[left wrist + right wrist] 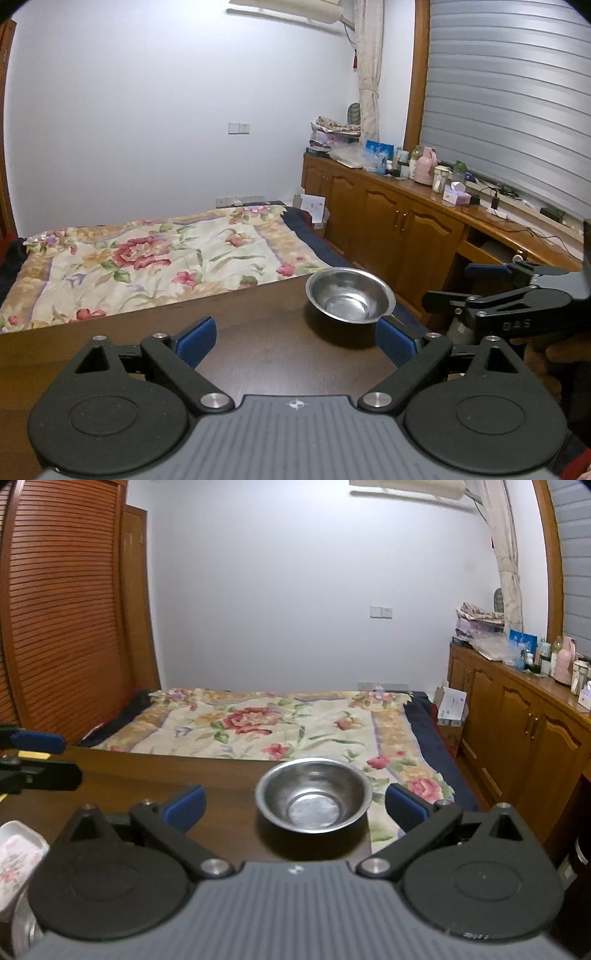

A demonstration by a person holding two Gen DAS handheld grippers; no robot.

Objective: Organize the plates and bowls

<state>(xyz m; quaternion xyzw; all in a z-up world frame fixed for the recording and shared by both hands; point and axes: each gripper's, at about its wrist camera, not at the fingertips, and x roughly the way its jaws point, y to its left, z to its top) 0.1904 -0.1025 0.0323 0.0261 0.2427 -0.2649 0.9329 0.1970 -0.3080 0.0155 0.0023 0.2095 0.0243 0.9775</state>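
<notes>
A small steel bowl (351, 295) stands upright and empty near the far right corner of a dark wooden table (258, 317). My left gripper (295, 343) is open and holds nothing; the bowl is just ahead of its right fingertip. In the right wrist view the bowl (313, 794) sits just ahead, within the span of the fingers of my open right gripper (295, 806), untouched. A white square plate with a floral print (14, 856) lies at the lower left edge, partly cut off. Each gripper shows in the other's view: the right gripper (498, 291) and the left gripper (37, 760).
Beyond the table's far edge is a bed with a floral quilt (166, 258). A wooden cabinet run (406, 218) with bottles and boxes on top lines the right wall. A slatted wooden wardrobe (66, 609) stands at the left. Something metallic (22, 930) shows at the bottom left.
</notes>
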